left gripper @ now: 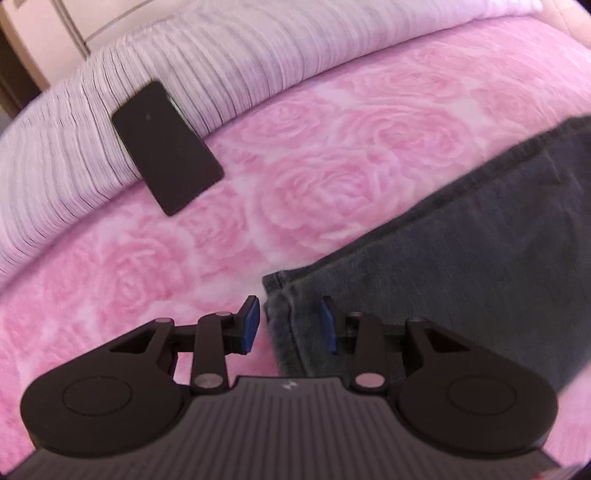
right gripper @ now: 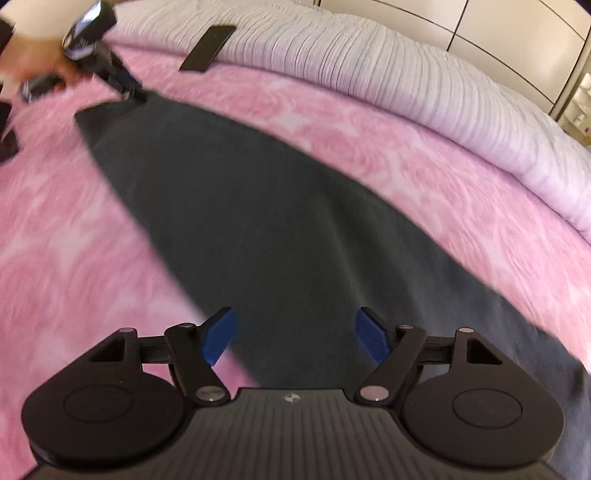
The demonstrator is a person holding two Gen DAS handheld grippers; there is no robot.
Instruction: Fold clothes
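Note:
Dark grey jeans [left gripper: 461, 240] lie flat on a pink rose-patterned bedspread [left gripper: 332, 147]. My left gripper [left gripper: 290, 325] is open, its blue pads standing on either side of the hem corner of a trouser leg without pressing on it. In the right wrist view the jeans [right gripper: 240, 203] run as a long dark strip from far left to near right. My right gripper [right gripper: 295, 336] hangs wide open just above the cloth with nothing between its fingers. At the far end of that strip the left gripper [right gripper: 136, 95] shows, held by a hand [right gripper: 33, 59].
A flat black rectangular object [left gripper: 166, 147] rests where the bedspread meets a white ribbed cover [left gripper: 221, 55] along the back; it also shows in the right wrist view [right gripper: 207, 48]. Cupboard doors [right gripper: 480, 33] stand behind the bed. The pink bedspread [right gripper: 55, 221] extends to the left of the jeans.

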